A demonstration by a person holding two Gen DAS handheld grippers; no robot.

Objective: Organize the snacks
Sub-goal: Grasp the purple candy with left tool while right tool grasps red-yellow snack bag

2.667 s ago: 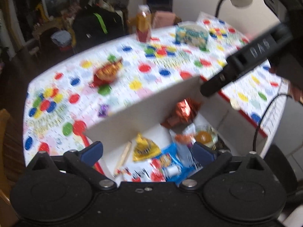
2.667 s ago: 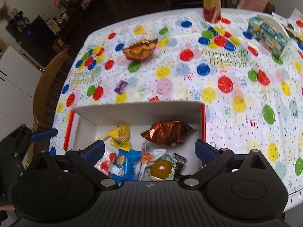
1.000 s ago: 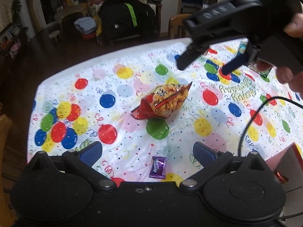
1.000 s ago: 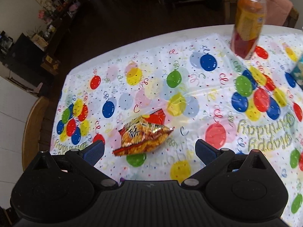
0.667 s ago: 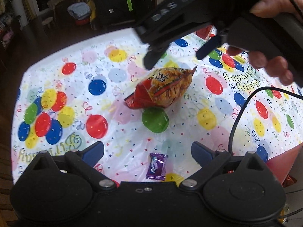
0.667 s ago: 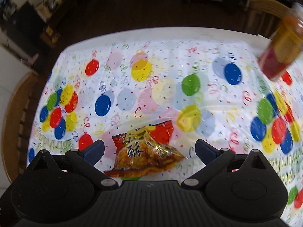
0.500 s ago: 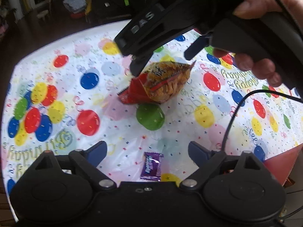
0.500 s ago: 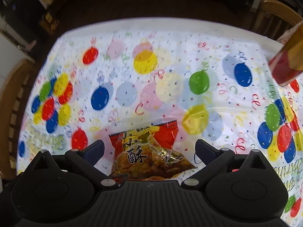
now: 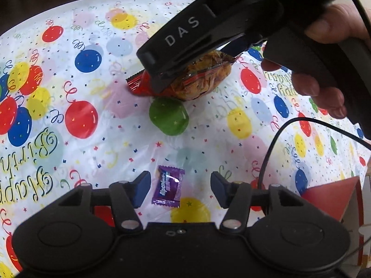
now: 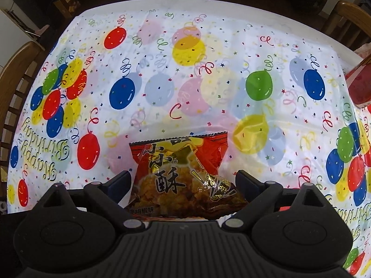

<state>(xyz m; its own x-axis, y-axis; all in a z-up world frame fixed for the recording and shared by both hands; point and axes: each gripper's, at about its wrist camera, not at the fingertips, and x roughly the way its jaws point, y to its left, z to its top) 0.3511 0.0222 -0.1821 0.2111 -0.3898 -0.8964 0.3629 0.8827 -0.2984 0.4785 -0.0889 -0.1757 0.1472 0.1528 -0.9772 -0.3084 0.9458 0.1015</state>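
R gripper [image 10: 183,180] is straddling the red snack bag [image 10: 183,173] on the counter [image 10: 185,81], fingers spread either side, not pinching yet. L gripper [image 9: 178,188] is hovering w/ fingers spread over the purple candy [image 9: 168,186], just below the bag. Best approach imo: close gently mid-bag, avoid crushing contents, lift straight.

Both wrist views downward, sharing snack bag [image 9: 201,78]

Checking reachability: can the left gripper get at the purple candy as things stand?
Probably yes: the purple candy lies flat on the tablecloth between the left gripper's open jaws, with nothing covering it.
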